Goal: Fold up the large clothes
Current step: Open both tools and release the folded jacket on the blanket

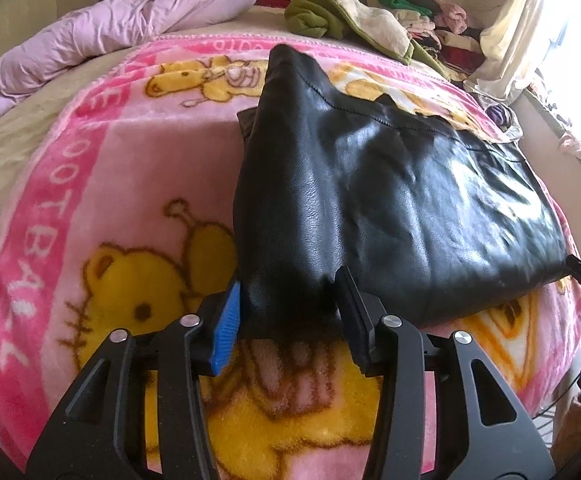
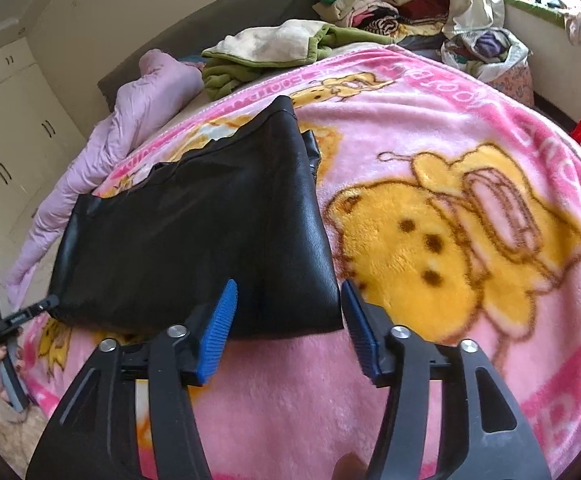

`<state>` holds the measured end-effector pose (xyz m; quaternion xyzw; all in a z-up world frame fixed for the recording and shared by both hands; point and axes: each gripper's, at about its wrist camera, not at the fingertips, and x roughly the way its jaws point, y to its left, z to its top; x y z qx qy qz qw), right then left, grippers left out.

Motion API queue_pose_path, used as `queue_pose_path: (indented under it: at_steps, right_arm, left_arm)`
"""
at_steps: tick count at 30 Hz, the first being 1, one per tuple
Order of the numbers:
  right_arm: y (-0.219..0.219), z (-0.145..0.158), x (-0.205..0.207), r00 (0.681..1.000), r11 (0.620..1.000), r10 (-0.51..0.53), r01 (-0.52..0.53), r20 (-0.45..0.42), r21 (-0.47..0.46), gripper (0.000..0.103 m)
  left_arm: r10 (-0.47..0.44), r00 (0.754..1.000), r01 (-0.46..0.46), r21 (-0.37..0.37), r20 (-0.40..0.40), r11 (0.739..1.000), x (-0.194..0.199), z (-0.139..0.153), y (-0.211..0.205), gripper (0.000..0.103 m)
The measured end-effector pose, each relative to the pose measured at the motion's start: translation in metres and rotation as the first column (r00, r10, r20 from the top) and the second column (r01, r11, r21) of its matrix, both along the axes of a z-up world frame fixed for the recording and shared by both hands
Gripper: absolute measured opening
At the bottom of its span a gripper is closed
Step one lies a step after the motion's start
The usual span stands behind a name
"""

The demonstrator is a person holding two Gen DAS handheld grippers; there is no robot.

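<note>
A black leather garment point(image 1: 390, 200) lies folded on a pink cartoon blanket point(image 1: 110, 160) on the bed. My left gripper point(image 1: 286, 300) is open, its blue-padded fingers on either side of the garment's near left corner, which lies between them. In the right wrist view the same garment point(image 2: 194, 224) lies on the blanket point(image 2: 410, 128). My right gripper point(image 2: 288, 300) is open, its fingers astride the garment's near right corner. The left gripper point(image 2: 30, 312) shows at the garment's far left corner there.
A crumpled lilac quilt point(image 1: 110, 28) lies at the back left of the bed. A green and cream blanket point(image 1: 346, 16) and piles of clothes point(image 1: 430, 20) lie at the back. A curtain point(image 1: 518, 28) and bright window are to the right. White cupboards point(image 2: 14, 128) stand behind.
</note>
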<state>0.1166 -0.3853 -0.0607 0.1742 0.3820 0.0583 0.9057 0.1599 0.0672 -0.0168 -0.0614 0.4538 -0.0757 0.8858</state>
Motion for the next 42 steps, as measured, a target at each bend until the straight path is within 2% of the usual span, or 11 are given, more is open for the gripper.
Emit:
queue_pose_path:
  at_steps: [5, 7, 9, 13, 16, 18, 22, 27, 31, 42]
  right_arm:
    - [0.005, 0.010, -0.011, 0.999, 0.999, 0.006, -0.005, 0.042, -0.032, 0.065]
    - [0.007, 0.015, -0.014, 0.999, 1.000, 0.012, -0.011, 0.050, -0.020, 0.074]
    - [0.010, 0.021, -0.018, 0.998, 1.000, 0.018, -0.017, 0.065, -0.010, 0.075]
    - [0.018, 0.035, -0.028, 0.995, 0.999, 0.033, -0.033, 0.098, 0.001, 0.087]
    - [0.019, 0.044, -0.036, 0.992, 1.000, 0.020, -0.021, 0.125, 0.006, 0.095]
    - [0.019, 0.048, -0.040, 0.990, 1.000, 0.015, -0.017, 0.141, 0.011, 0.096]
    - [0.020, 0.053, -0.047, 0.989, 0.999, 0.020, -0.024, 0.145, 0.025, 0.099]
    - [0.028, 0.062, -0.058, 0.985, 0.999, 0.028, -0.030, 0.171, 0.010, 0.099]
    - [0.043, 0.065, -0.062, 0.982, 0.998, 0.060, -0.060, 0.181, -0.005, 0.099]
    - [0.089, 0.076, -0.055, 0.966, 0.989, 0.148, -0.139, 0.213, -0.056, 0.099]
  left_arm:
    - [0.005, 0.998, -0.006, 0.023, 0.055, 1.000, -0.012, 0.017, -0.002, 0.041]
    - [0.002, 0.997, -0.005, 0.035, 0.081, 0.999, -0.018, 0.026, -0.004, 0.048]
    - [0.001, 0.994, -0.008, 0.061, 0.109, 0.998, -0.025, 0.035, -0.009, 0.064]
    - [-0.021, 0.992, 0.010, 0.087, 0.121, 0.996, -0.032, 0.047, -0.019, 0.073]
    - [-0.039, 0.991, 0.027, 0.099, 0.127, 0.995, -0.035, 0.053, -0.029, 0.084]
    - [-0.043, 0.990, 0.029, 0.105, 0.138, 0.994, -0.038, 0.058, -0.035, 0.094]
    - [-0.046, 0.986, 0.030, 0.100, 0.158, 0.995, -0.046, 0.067, -0.047, 0.094]
    - [-0.087, 0.982, 0.077, 0.062, 0.167, 0.995, -0.055, 0.074, -0.059, 0.094]
    - [-0.101, 0.979, 0.087, 0.083, 0.176, 0.993, -0.060, 0.079, -0.065, 0.094]
    - [-0.081, 0.975, 0.058, 0.114, 0.206, 0.992, -0.070, 0.090, -0.050, 0.094]
